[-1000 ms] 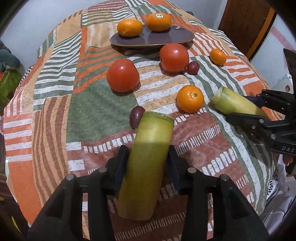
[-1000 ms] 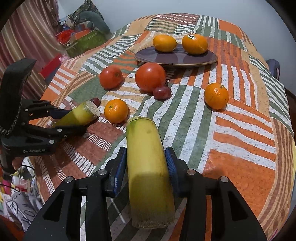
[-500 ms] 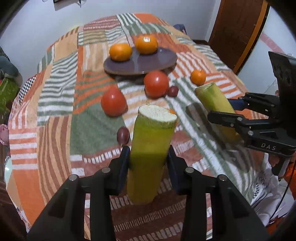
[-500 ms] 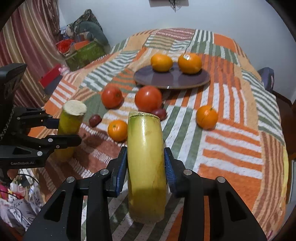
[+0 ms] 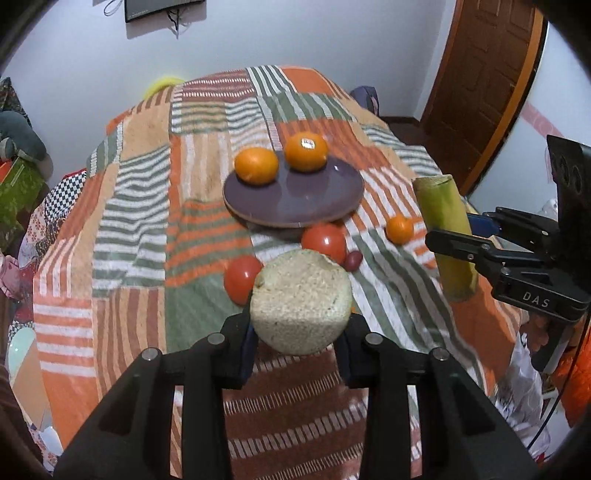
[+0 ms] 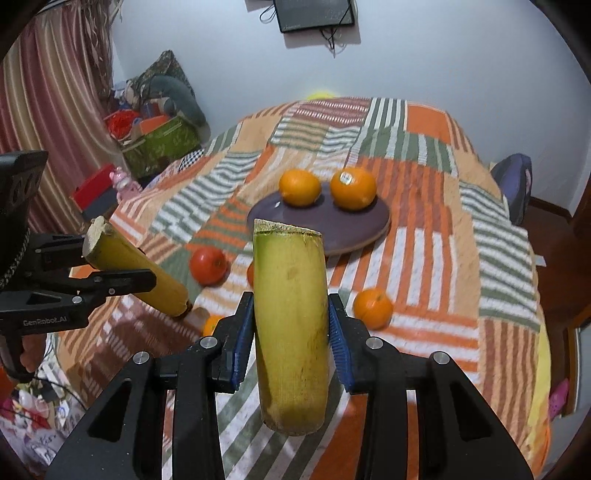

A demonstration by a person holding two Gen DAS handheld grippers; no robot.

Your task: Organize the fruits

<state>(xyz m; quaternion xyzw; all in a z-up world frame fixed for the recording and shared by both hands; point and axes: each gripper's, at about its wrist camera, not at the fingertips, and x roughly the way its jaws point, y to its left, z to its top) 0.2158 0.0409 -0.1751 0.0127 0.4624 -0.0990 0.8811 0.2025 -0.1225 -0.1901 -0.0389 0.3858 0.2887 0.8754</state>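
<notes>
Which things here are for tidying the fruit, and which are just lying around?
For the job:
- stalk piece gripped in the left tool
- stalk piece gripped in the right tool
- purple plate with two oranges
- tomatoes, small orange, grape

Just lying around:
- green box
- wall screen
- door
</notes>
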